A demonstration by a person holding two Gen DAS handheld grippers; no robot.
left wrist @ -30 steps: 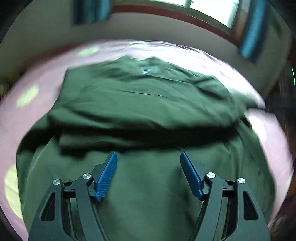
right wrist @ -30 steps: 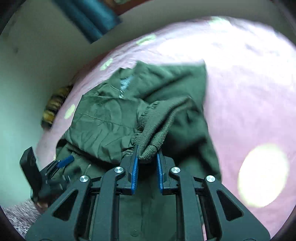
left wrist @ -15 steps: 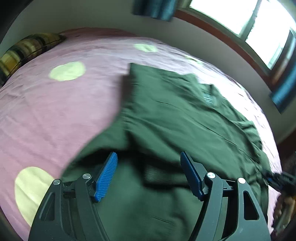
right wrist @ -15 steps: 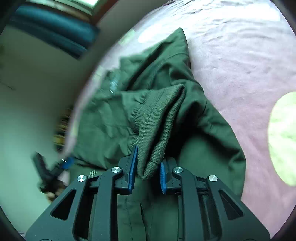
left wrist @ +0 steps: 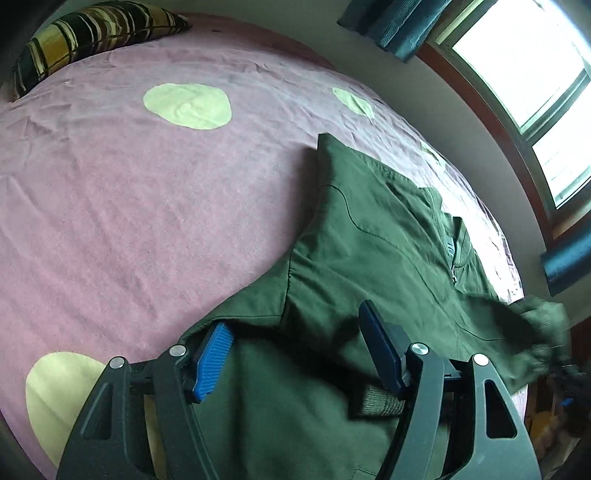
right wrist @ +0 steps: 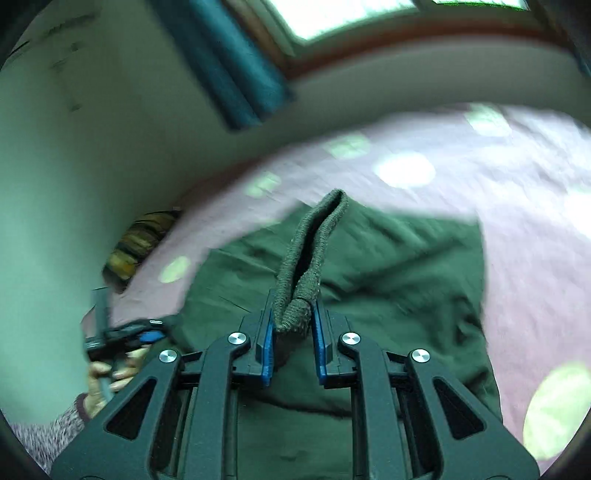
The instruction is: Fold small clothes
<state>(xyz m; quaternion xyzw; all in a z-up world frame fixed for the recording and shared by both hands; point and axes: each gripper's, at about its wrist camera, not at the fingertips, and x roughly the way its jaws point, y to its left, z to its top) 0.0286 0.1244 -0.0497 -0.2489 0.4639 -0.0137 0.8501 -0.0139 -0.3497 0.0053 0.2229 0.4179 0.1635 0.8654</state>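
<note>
A dark green jacket [left wrist: 369, 236] lies spread on the pink bedsheet [left wrist: 129, 203], collar and zip toward the window. My left gripper [left wrist: 295, 347] hangs open just above the jacket's near left part, with cloth below the blue pads [left wrist: 212, 356] but nothing pinched. A ribbed cuff [left wrist: 382, 402] peeks out by its right finger. In the right wrist view my right gripper [right wrist: 293, 332] is shut on the other ribbed sleeve cuff [right wrist: 314, 243], which stands up from the jacket [right wrist: 406, 266]. The left gripper [right wrist: 144, 334] shows at the left, held by a hand [right wrist: 107, 373].
The sheet carries pale yellow-green dots [left wrist: 186, 105]. A striped pillow [left wrist: 92, 33] lies at the far left corner. A wall, a teal curtain [left wrist: 391, 22] and a window [left wrist: 517, 55] run along the bed's far right side.
The left gripper has swung and rolled toward the jacket's left edge, still open. The right gripper has lifted the cuff and tilted up, bringing the wall and window into its view.
</note>
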